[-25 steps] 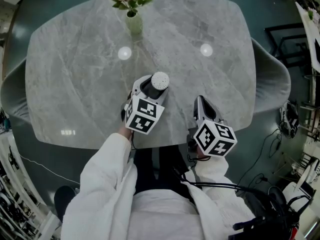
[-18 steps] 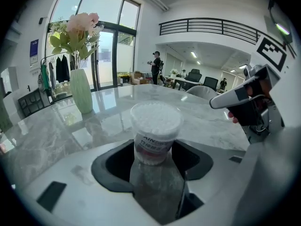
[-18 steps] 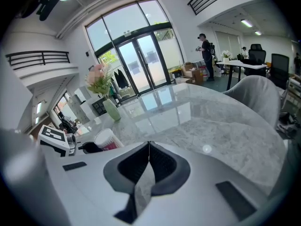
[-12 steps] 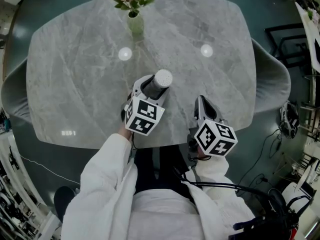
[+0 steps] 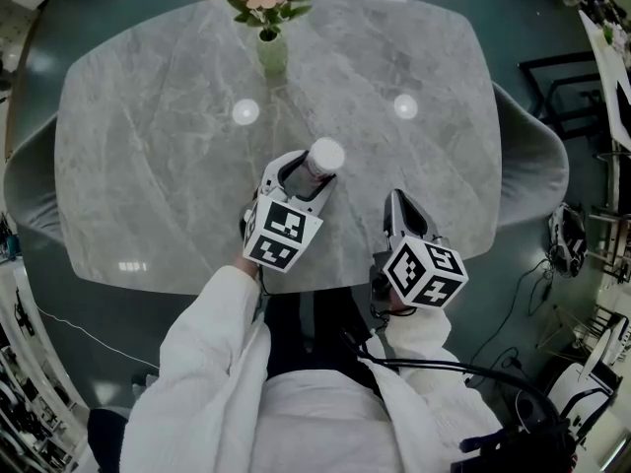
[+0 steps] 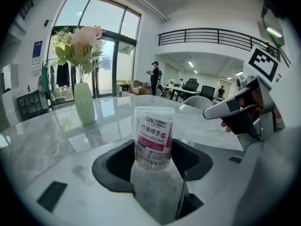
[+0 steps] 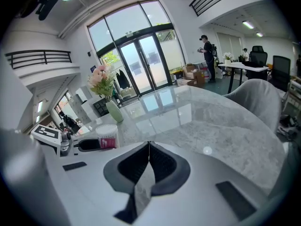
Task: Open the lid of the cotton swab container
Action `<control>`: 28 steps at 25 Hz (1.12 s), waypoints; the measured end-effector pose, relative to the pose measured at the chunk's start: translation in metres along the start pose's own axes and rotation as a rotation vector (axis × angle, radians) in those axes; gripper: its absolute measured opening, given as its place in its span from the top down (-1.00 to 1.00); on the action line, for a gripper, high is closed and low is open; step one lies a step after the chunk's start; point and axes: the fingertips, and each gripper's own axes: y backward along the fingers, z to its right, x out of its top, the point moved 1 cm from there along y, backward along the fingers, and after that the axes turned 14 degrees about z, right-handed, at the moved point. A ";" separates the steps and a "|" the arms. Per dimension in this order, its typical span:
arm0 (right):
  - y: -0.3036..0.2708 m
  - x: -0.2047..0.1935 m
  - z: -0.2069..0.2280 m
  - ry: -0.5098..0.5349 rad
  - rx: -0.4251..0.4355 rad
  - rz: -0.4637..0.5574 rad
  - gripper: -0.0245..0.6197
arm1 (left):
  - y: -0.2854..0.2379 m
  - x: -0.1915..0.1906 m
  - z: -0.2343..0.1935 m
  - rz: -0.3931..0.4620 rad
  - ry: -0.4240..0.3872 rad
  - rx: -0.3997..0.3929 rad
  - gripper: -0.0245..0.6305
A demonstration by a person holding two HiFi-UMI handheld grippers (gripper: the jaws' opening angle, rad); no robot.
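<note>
I start at the left half of the table. A pale vase of flowers stands by the far edge, well away from where I'm working. Nearer me, close to the middle of the near edge, my left gripper is clamped on the cotton swab container. In the left gripper view its dark pads press on the lower part of the clear body. The label and the lid stick out beyond them. The lid is on. From the head view the container leans away from me, and I can't tell whether its base touches the table.

To the right, my right gripper hangs over the near edge, apart from the container. Its jaws are pressed together with nothing between them.

I see three ways this could go wrong.

- The right jaws have to open before they reach the lid. If I bring them in shut, they will only push the container sideways in the left grip.
- The left hold sits low on what looks like smooth, thin plastic. A hard pull or twist at the top could therefore lever the container round or slide it out of the pads. Squeezing harder to stop that might dent the wall.
- The container is leaning, so if the lid pops off suddenly the swabs could spill onto the table.

I would approach slowly and lift the lid along the container's own axis.
</note>
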 end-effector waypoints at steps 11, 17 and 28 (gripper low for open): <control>0.005 0.026 -0.023 0.025 0.028 0.042 0.74 | 0.017 0.047 0.001 0.128 0.013 -0.071 0.18; 0.014 0.043 -0.039 0.047 0.044 0.074 0.74 | 0.033 0.075 0.007 0.205 0.045 -0.127 0.18; 0.037 0.082 -0.074 0.096 0.098 0.134 0.74 | 0.064 0.109 0.014 0.263 0.073 -0.175 0.18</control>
